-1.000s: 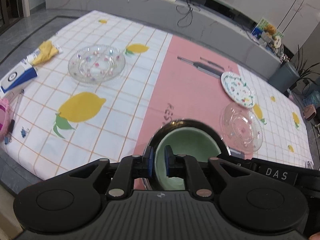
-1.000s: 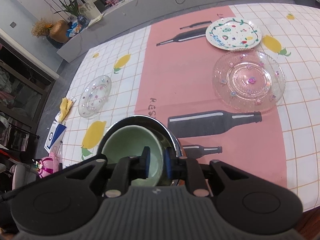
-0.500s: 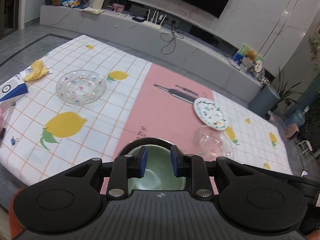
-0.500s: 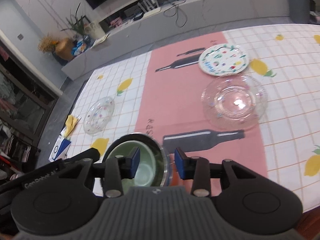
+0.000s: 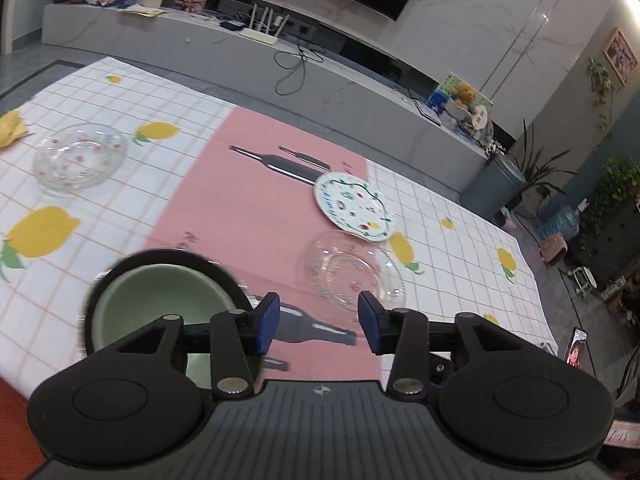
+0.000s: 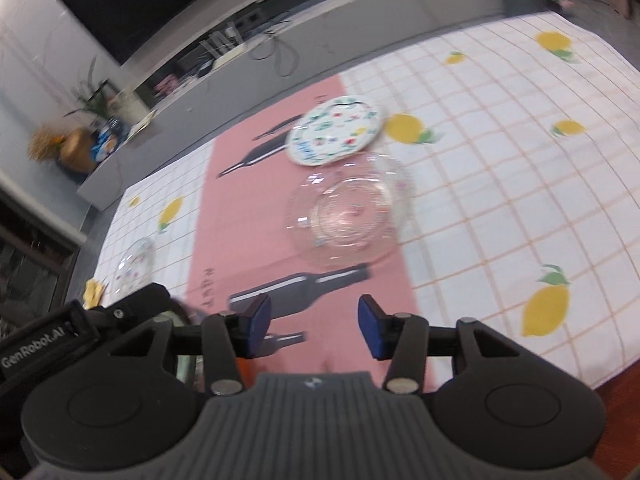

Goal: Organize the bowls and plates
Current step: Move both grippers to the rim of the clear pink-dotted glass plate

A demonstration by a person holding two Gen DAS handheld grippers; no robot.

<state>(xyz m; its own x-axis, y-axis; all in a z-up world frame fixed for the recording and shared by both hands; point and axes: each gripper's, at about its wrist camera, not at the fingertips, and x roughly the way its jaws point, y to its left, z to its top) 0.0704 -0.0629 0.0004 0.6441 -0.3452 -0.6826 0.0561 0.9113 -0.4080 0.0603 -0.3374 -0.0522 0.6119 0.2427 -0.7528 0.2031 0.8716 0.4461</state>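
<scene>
A pale green bowl [image 5: 160,300] sits inside a dark metal bowl [image 5: 120,268] at the near edge of the table, left of my left gripper [image 5: 319,324]. That gripper's jaws are opening, with nothing between its blue pads. My right gripper [image 6: 314,330] is also opening and holds nothing; it points over the pink strip toward a clear glass plate [image 6: 348,214] [image 5: 354,276]. Just beyond that lies a white floral plate [image 6: 334,130] [image 5: 352,206]. A second glass plate [image 5: 78,158] [image 6: 134,266] rests far left. In the right wrist view the left gripper's body hides most of the bowls.
A lemon-print tablecloth [image 5: 460,240] with a pink middle strip covers the table. A yellow cloth [image 5: 10,132] lies at the far left edge. A long grey console [image 5: 240,60] and a grey bin [image 5: 494,188] stand beyond the table.
Both grippers were shut on the bowls' rims; both have let go and opened. They have swung right, away from the bowls, and tilted up so more of the room shows.
</scene>
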